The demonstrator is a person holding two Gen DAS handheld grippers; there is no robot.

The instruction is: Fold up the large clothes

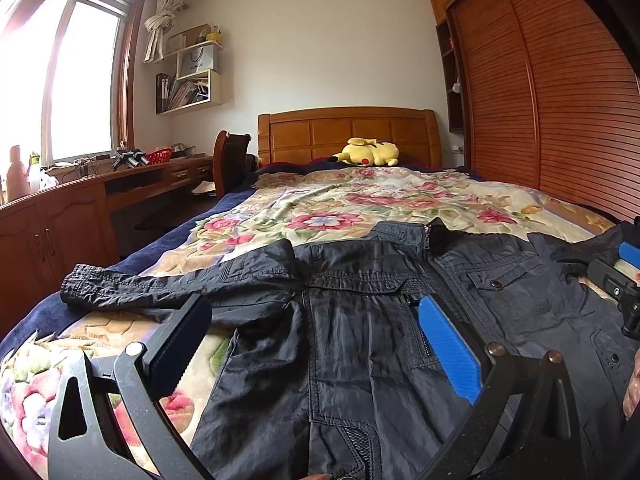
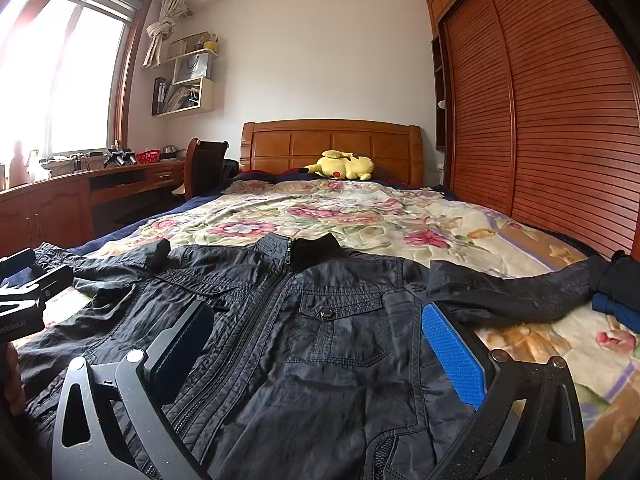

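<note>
Working over a dark jacket (image 1: 360, 340) lying front-up and zipped across the near end of the bed (image 1: 360, 200), collar (image 2: 312, 252) pointing away toward the headboard, hem lying nearest the person. Beginning at the left: finding the left sleeve (image 1: 132, 284) stretching sideways out of the shoulder, running crosswise to the body of the garment and ending near the bed's left edge. Hovering the left hand-held gripper (image 1: 312, 308) low over the left front panel, just inboard of that sleeve, aiming forward along the garment; holding its jaws wide apart and gripping nothing. Taking the zipper (image 2: 256, 312) as the long axis, running straight from hem to collar between the two hand-held grippers. Hovering the right hand-held gripper (image 2: 318, 310) over the right chest pocket (image 2: 340, 320) in a matching forward-pointing, near-level pose; likewise holding its jaws fully apart and empty. Finding the right sleeve (image 2: 512, 288) spreading outward to the right, ending beside a small pile of dark clothes (image 2: 616, 284). Judging each sleeve as lying outboard of, and nearer to, the hand-held gripper on its own side; judging the coming fold as calling for an outward reach to a sleeve, then a carry inward toward the zipper line.
</note>
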